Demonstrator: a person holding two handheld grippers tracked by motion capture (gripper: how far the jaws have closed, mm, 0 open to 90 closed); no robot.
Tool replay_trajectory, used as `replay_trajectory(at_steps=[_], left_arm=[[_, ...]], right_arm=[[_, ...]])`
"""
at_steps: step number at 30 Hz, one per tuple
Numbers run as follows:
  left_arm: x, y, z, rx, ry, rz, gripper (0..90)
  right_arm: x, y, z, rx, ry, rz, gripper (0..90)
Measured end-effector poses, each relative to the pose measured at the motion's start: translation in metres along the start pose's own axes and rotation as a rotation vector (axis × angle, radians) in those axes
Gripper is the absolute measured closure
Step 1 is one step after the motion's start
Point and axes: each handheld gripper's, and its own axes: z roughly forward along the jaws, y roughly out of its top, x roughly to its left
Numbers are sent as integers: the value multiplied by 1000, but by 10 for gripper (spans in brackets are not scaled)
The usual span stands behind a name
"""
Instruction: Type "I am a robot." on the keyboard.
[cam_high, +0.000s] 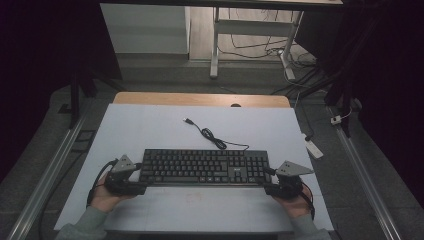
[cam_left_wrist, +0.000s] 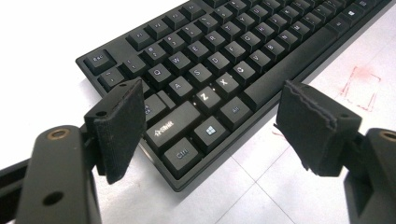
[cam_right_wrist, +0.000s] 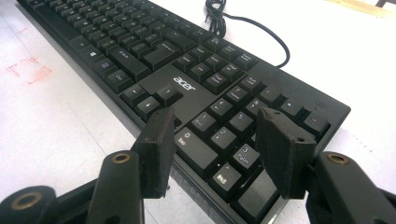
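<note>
Black plastic, full-size and wired, the flat rectangular keyboard lies on the pale white desk, near the edge closest to the person and running parallel to it. Its thin black cable curls away over the desk toward the far side, ending in a small plug that lies loose on the surface.

The left claw sits at the keyboard's left end, held by a hand in a grey-green sleeve. In the left gripper view its two black padded jaws stand wide apart, one on each side of the keyboard's near left corner, where the control and shift keys are; the pads do not press on the housing.

The right claw sits at the keyboard's right end. In the right gripper view its jaws are also spread apart, hanging over the number pad at the near right corner, with nothing clamped between them. A faint red mark shows on the desk just in front of the keyboard.
</note>
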Motion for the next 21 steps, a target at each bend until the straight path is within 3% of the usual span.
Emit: replay_trajectory(at_steps=[21], left_arm=[[1, 2, -1, -5, 0, -8, 245]], right_arm=[[3, 2, 2, -8, 14, 2, 476]])
